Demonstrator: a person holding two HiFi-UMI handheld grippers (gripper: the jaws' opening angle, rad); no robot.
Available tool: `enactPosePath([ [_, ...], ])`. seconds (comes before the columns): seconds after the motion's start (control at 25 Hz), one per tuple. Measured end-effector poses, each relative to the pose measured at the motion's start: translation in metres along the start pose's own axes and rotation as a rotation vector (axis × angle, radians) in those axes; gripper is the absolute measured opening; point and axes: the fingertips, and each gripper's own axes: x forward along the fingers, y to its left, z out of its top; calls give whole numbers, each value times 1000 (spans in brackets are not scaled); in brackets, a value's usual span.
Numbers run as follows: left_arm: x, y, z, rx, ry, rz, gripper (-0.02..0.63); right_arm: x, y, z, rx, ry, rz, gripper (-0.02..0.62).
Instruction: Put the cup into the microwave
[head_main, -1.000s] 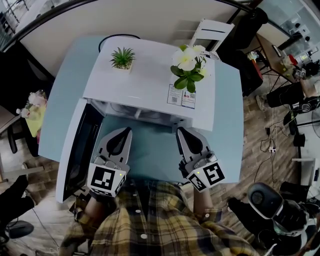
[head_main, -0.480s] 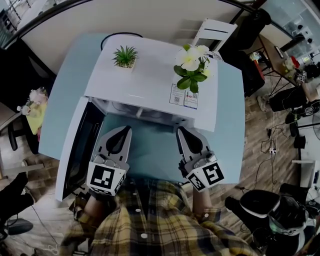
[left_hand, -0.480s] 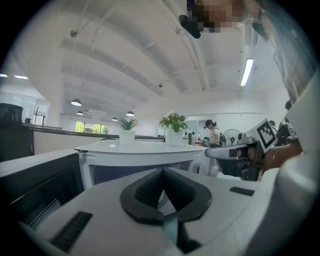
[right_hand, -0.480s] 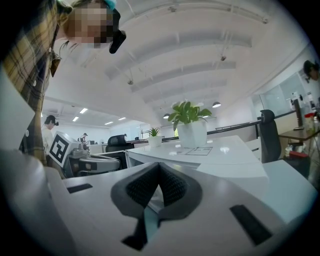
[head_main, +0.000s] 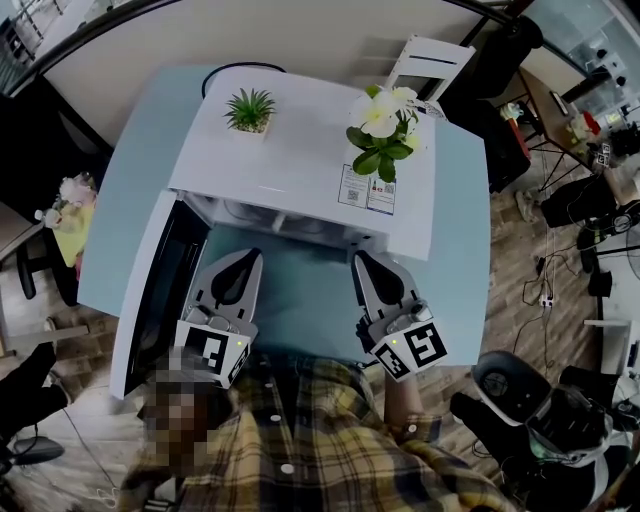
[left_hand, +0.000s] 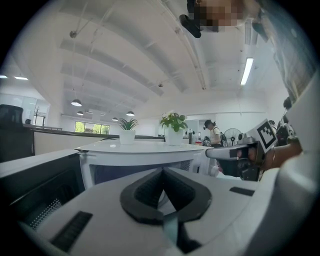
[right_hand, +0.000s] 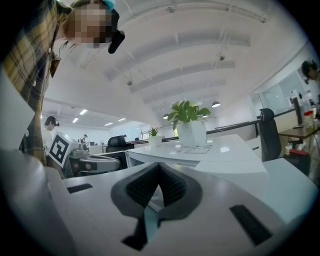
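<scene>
Your left gripper (head_main: 247, 262) and right gripper (head_main: 364, 262) are both pressed together on nothing, level over the teal counter (head_main: 300, 310); ahead, the microwave (head_main: 300, 180) has its door (head_main: 150, 280) open; no view shows the cup or the cavity's contents; it's probably rigid and slippery, so pinch its wall; two potted plants (head_main: 246, 113) sit on top.

You've got a spiky green plant (head_main: 246, 110) at eleven o'clock, a white-flowered plant (head_main: 381, 128) at one, a white chair (head_main: 428, 66) beyond it, and pale blue table (head_main: 135, 190) showing at nine.
</scene>
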Motion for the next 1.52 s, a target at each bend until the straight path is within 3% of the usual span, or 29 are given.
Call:
enactPosePath([
  [1.52, -3, 0, -1, 18, -7, 16, -3, -8, -7, -11, 36, -2, -38, 2],
])
